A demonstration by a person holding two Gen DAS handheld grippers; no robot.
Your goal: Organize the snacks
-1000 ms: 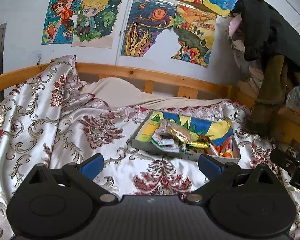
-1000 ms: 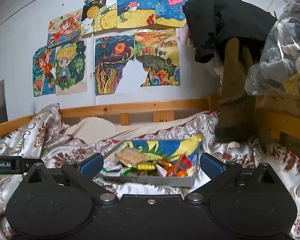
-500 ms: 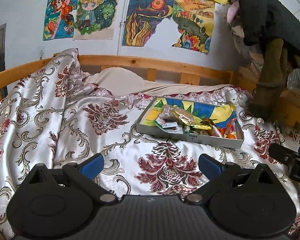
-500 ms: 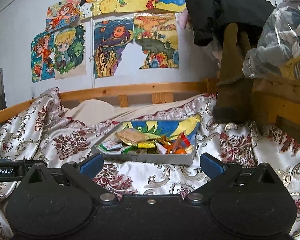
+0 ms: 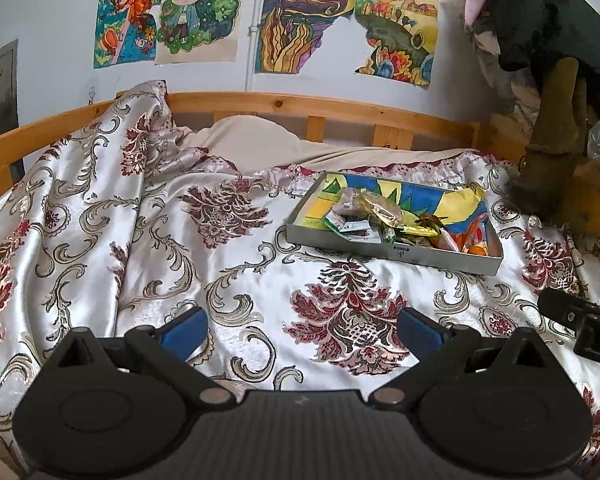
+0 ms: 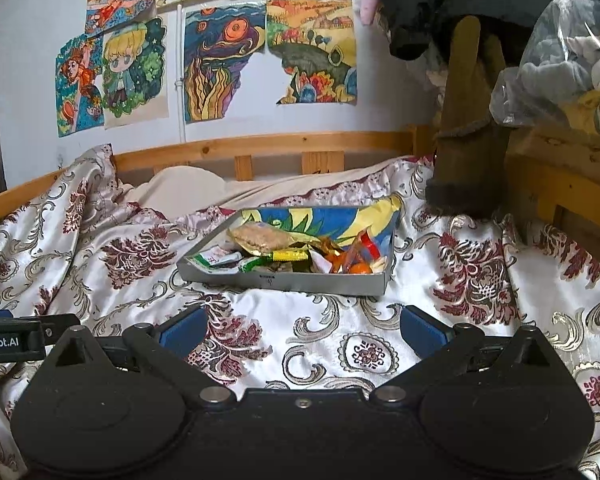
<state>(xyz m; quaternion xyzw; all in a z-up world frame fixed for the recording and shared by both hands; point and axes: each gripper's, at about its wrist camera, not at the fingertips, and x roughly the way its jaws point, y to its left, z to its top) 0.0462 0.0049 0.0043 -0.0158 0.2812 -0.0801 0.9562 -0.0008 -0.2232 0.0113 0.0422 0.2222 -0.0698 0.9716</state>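
Both claws point(image 5: 300, 330) farther from tray point(image 5: 396, 254).

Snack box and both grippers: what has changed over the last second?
Both grippers have pulled back from the snack box, so more bedspread now lies in front of it. The left gripper and right gripper remain open and empty; nothing was grasped or released. Box and snacks appear unmoved.
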